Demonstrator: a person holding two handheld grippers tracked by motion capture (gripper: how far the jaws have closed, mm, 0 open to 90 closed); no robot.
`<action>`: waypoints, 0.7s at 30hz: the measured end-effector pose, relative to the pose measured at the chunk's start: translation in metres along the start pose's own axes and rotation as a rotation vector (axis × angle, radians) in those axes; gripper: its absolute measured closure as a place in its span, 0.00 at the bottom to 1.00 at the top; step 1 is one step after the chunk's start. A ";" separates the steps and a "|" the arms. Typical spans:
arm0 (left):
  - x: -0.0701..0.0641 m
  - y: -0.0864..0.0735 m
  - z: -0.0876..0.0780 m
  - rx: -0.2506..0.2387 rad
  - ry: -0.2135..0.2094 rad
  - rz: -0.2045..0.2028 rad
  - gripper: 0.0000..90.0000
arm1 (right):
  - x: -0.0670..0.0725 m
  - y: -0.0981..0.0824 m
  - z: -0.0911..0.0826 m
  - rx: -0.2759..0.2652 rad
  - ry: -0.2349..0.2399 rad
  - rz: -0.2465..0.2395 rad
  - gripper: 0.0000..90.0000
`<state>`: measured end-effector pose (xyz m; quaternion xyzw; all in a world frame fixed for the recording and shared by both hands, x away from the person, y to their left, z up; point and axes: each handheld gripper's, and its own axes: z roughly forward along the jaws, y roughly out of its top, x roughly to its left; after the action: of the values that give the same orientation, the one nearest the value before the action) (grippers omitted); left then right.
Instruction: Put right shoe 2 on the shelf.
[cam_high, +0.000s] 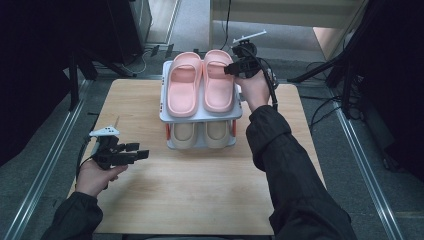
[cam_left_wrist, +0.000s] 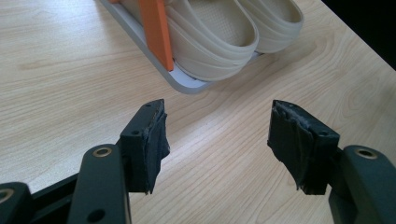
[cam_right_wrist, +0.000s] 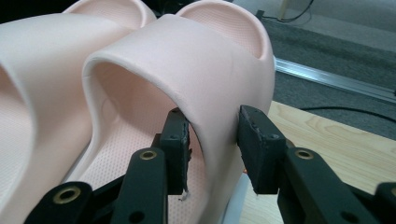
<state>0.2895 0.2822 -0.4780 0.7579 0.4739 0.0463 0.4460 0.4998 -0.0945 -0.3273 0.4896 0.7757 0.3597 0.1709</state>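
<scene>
A small two-shelf shoe rack (cam_high: 201, 118) stands at the far middle of the wooden table. Two pink slippers (cam_high: 184, 82) lie on its top shelf, and two beige slippers (cam_high: 184, 134) on the lower one. My right gripper (cam_high: 234, 68) reaches in at the right pink slipper (cam_right_wrist: 205, 70); its jaws straddle the side of the strap, with a thin gap at the pads (cam_right_wrist: 180, 149), so it is open. My left gripper (cam_high: 142, 151) hovers open and empty over the table's left side, and a beige slipper (cam_left_wrist: 210, 32) lies ahead of it (cam_left_wrist: 217, 126).
The rack's grey lower tray (cam_left_wrist: 182, 86) carries an orange post (cam_left_wrist: 156, 32). Bare wood table (cam_high: 200, 190) spreads in front of the rack. Metal rails (cam_high: 50, 155) run along both sides on the floor, with cables and dark stands (cam_high: 330, 65) beyond the far edge.
</scene>
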 end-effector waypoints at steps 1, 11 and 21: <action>0.000 0.000 0.000 -0.002 -0.001 -0.002 0.42 | 0.001 -0.001 0.000 -0.002 0.006 0.002 0.72; -0.002 0.005 0.006 0.008 -0.012 0.009 0.42 | 0.003 -0.005 0.002 -0.041 0.048 -0.022 0.65; 0.000 0.009 0.013 0.014 -0.027 0.016 0.42 | -0.001 -0.017 -0.003 -0.062 0.073 -0.040 0.61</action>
<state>0.3019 0.2725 -0.4786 0.7651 0.4622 0.0361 0.4468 0.4879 -0.1011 -0.3377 0.4552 0.7795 0.3976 0.1646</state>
